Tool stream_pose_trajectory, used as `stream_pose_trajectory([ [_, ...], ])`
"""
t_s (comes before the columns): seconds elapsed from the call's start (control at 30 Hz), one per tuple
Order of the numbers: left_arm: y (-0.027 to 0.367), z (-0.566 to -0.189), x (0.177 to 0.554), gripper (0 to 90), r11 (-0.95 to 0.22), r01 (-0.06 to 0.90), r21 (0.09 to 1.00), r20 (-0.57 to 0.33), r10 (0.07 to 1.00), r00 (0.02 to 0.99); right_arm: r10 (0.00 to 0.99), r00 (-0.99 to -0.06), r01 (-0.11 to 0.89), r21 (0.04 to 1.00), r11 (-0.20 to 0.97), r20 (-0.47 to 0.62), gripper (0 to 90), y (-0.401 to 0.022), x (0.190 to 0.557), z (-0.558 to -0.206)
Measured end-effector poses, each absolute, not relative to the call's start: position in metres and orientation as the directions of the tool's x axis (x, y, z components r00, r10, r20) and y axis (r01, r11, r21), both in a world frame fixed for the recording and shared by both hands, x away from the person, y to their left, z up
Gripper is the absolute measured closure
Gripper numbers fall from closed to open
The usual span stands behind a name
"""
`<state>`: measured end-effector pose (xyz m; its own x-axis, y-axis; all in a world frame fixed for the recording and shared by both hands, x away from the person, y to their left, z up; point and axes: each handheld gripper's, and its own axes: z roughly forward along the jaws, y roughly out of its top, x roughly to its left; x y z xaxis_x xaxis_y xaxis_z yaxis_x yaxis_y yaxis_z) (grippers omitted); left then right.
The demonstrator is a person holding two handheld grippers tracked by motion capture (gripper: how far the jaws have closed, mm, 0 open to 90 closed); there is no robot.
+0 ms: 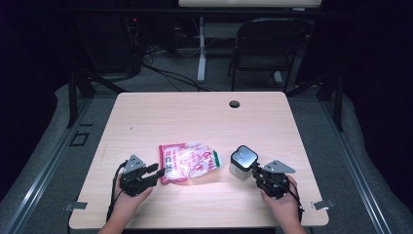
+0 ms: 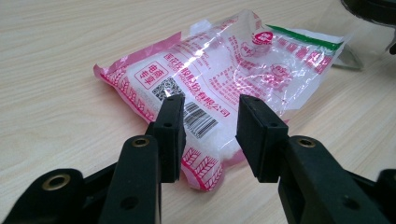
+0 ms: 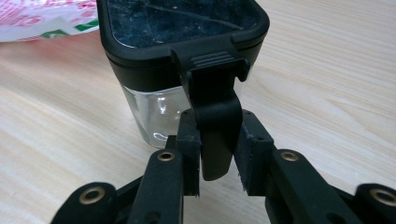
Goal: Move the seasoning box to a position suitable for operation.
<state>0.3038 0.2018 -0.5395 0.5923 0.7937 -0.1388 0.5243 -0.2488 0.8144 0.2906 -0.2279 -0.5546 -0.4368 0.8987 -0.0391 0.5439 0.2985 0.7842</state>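
A clear plastic bag (image 1: pixel 187 163) with pink and red print and white grains inside lies flat on the wooden table (image 1: pixel 195 117), left of centre near the front. My left gripper (image 1: pixel 157 170) grips its near left corner; in the left gripper view the bag (image 2: pixel 224 65) bulges between the pads of the left gripper (image 2: pixel 210 107). To the right stands a clear square container (image 1: pixel 242 161) with a black lid. My right gripper (image 1: pixel 255 170) is at its right side. In the right gripper view the right gripper (image 3: pixel 217 121) is shut on the lid's hanging black latch (image 3: pixel 212 107) of the container (image 3: pixel 182 42).
A round cable hole (image 1: pixel 234 104) sits near the table's far edge. A black folding chair (image 1: pixel 268 44) and a desk leg (image 1: pixel 201 58) stand beyond the table. The far half of the tabletop is bare wood.
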Motion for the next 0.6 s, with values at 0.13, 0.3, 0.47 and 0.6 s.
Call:
stream_pose_trajectory([
  [0.13, 0.2, -0.539, 0.305, 61.8, -0.25, 0.524, 0.815, -0.142, 0.789, 0.597, 0.887, -0.46, 0.536, 0.784, 0.312, -0.038, 73.1, -0.224, 0.288, -0.554],
  [0.3, 0.196, -0.539, 0.307, 62.1, -0.255, 0.516, 0.817, -0.141, 0.781, 0.609, 0.854, -0.52, 0.51, 0.789, 0.343, -0.036, 73.1, -0.22, 0.283, -0.555],
  [0.47, 0.192, -0.538, 0.308, 62.4, -0.26, 0.509, 0.82, -0.14, 0.772, 0.62, 0.819, -0.573, 0.497, 0.781, 0.379, -0.033, 73.0, -0.217, 0.277, -0.554],
  [0.6, 0.191, -0.536, 0.308, 62.6, -0.269, 0.507, 0.819, -0.137, 0.766, 0.628, 0.801, -0.598, 0.489, 0.779, 0.393, -0.029, 73.0, -0.215, 0.274, -0.554],
])
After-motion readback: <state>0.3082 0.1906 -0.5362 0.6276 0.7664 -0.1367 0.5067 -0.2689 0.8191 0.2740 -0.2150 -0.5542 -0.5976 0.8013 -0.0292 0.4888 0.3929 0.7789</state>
